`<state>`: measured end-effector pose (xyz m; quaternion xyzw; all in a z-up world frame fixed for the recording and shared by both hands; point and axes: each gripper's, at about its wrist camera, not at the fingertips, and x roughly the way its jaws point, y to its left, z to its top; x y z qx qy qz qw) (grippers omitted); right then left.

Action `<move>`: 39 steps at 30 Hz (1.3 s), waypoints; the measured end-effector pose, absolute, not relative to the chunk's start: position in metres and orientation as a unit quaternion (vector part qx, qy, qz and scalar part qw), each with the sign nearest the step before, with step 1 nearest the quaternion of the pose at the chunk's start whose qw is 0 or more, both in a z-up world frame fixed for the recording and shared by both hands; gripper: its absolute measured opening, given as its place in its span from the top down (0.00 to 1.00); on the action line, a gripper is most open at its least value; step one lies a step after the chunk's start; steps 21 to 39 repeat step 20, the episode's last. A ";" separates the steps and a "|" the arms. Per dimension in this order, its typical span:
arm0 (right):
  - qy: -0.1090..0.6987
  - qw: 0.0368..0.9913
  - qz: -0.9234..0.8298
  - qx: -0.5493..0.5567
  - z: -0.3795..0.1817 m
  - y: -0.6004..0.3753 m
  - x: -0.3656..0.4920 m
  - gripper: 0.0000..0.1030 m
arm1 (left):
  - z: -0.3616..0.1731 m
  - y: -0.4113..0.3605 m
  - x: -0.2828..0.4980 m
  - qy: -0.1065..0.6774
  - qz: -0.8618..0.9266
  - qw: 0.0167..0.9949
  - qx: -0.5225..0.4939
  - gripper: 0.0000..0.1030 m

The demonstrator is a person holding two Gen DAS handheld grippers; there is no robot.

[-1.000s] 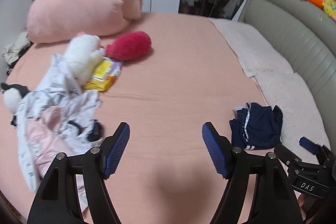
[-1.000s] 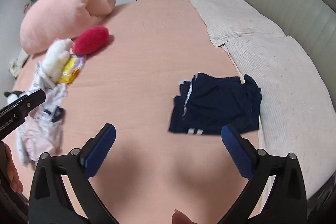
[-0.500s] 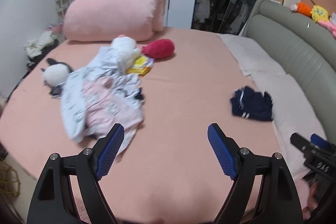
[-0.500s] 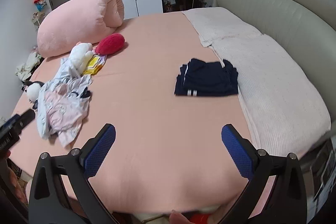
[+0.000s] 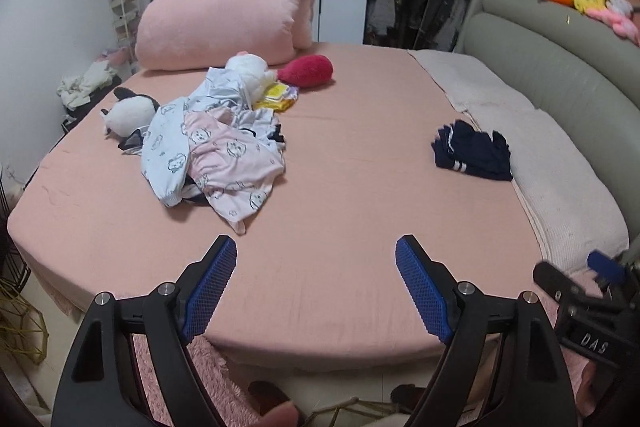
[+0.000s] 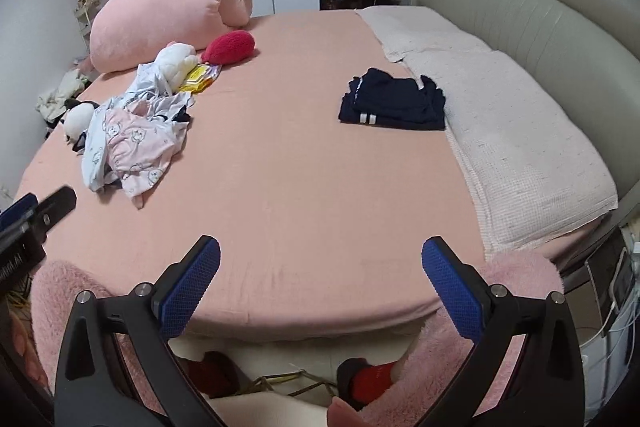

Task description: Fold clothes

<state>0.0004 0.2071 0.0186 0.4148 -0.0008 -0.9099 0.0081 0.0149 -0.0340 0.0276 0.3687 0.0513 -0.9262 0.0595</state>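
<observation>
A loose heap of pink and pale blue printed clothes [image 5: 212, 155] [image 6: 134, 141] lies on the left of the pink bed [image 5: 340, 211] [image 6: 304, 195]. Folded navy shorts with white stripes [image 5: 474, 157] [image 6: 394, 101] lie on the right, beside the cream pillows. My left gripper [image 5: 316, 267] hangs open over the bed's near edge, nothing between its blue pads. My right gripper [image 6: 320, 265] is open too and empty, also at the near edge. Each gripper shows at the side of the other's view.
A rolled pink duvet [image 5: 228, 23], white and black plush toys [image 5: 128, 111], a red cushion [image 5: 308, 71] and a yellow packet [image 5: 276, 97] lie at the back left. A grey headboard [image 6: 532, 23] curves along the right. A fluffy pink rug [image 6: 68, 291] and feet in red socks [image 6: 372, 375] are below.
Both grippers have pulled back from over the bed to its near edge, so the whole bed now shows. The navy shorts stay folded on the right, far from both.
</observation>
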 end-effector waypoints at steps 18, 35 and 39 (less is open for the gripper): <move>-0.003 0.017 -0.906 0.422 0.015 0.207 0.005 0.01 | 0.015 -0.011 0.021 0.040 -0.922 0.035 0.384 0.18; -0.004 0.019 -0.906 0.424 0.014 0.206 0.005 0.01 | 0.015 -0.010 0.020 0.042 -0.921 0.038 0.385 0.18; -0.004 0.019 -0.906 0.424 0.014 0.206 0.005 0.01 | 0.015 -0.010 0.020 0.042 -0.921 0.038 0.385 0.18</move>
